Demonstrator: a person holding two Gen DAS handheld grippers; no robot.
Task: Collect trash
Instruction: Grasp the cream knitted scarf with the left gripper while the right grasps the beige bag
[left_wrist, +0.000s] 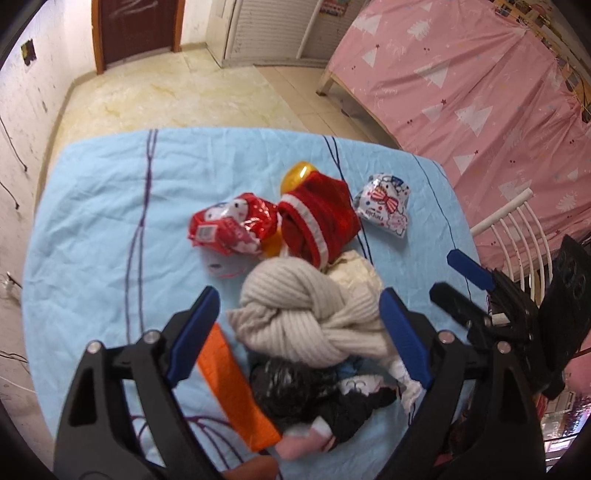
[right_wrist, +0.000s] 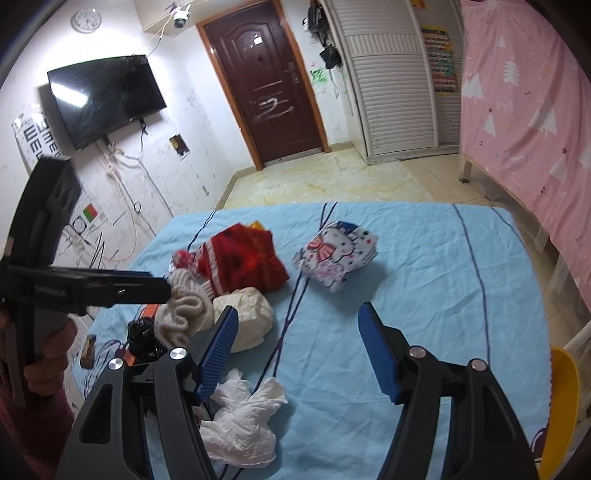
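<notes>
Jaws gape over the blue-sheeted table (right_wrist: 424, 266), tiled floor (right_wrist: 332, 177) beyond.

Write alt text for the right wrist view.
The open right gripper hovers over a blue-sheeted table, a crumpled white tissue lying by its left finger. Farther off sit knitwear and a cartoon-print snack bag.

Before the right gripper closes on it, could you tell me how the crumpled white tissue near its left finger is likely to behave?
The crumpled white tissue looks thin and creased, so it is probably very light and floppy. It should squash flat between the pads rather than resist. Loose flaps may trail or tear, and a push would likely slide it across the blue sheet.
</notes>
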